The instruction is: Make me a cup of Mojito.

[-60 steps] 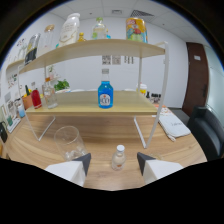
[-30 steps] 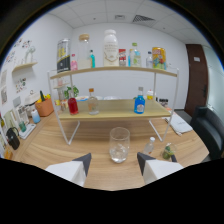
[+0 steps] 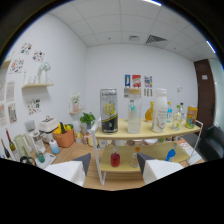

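While open and empty, the jaws face a red bottle (image 3: 115, 159) beyond them.

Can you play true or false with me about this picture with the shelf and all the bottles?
1. The gripper holds a bottle. False: its fingers are open, with nothing between them.
2. A small red bottle stands on the lower shelf, beyond the fingers. True.
3. A tall white bottle stands on the top shelf. True.
4. The potted green plant sits on the top shelf. False: it stands beside the shelf unit, toward the wall.
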The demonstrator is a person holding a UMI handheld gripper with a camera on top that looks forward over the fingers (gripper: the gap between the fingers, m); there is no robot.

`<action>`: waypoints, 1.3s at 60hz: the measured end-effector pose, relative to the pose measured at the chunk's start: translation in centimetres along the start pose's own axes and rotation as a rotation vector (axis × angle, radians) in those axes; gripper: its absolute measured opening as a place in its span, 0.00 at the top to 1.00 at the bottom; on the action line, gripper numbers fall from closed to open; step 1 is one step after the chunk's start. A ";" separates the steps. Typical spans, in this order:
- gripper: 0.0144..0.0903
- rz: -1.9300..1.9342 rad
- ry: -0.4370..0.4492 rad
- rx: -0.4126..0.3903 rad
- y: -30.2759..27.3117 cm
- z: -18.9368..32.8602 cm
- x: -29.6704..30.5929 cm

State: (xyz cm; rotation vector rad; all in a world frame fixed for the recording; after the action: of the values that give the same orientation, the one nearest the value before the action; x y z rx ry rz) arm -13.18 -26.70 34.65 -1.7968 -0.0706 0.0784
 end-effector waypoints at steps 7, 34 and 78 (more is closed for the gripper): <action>0.05 -0.017 -0.001 0.053 -3.6 2.9 -1.1; 0.17 0.024 0.034 0.075 -10.1 14.5 -1.1; 0.52 0.026 0.044 0.115 -11.8 10.9 -1.8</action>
State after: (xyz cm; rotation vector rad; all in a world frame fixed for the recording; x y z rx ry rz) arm -16.01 -13.68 43.73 -1.6844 -0.0108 0.0608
